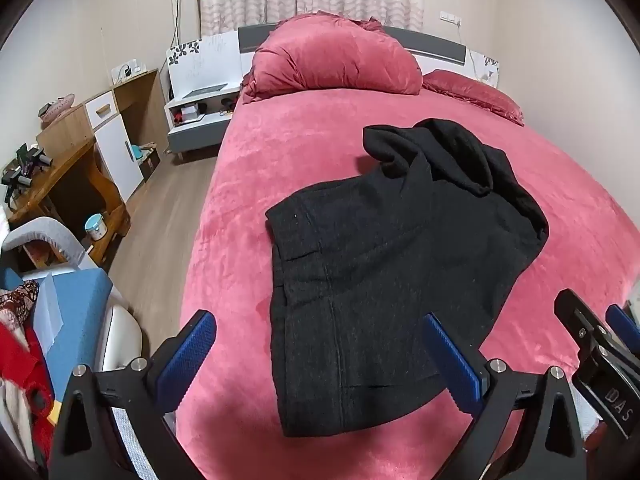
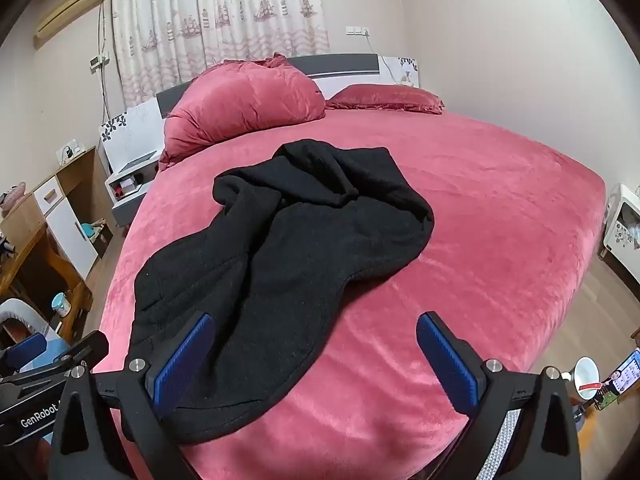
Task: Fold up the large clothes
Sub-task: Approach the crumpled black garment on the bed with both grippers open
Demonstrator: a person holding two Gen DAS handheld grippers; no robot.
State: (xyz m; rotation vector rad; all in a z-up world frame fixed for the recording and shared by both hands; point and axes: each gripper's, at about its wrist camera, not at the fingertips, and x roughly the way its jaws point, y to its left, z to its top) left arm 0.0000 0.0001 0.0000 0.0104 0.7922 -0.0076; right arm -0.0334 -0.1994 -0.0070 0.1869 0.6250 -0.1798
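A large black garment lies partly folded on the pink bed, its near part flat and its far end bunched in a heap. It also shows in the right wrist view. My left gripper is open and empty, hovering above the garment's near edge. My right gripper is open and empty, above the garment's near right edge and the bed. The right gripper's body shows at the lower right of the left wrist view.
Pink pillows lie at the headboard. A white nightstand and wooden desk stand left of the bed. A pile of clothes sits at the near left. A white cabinet stands right of the bed.
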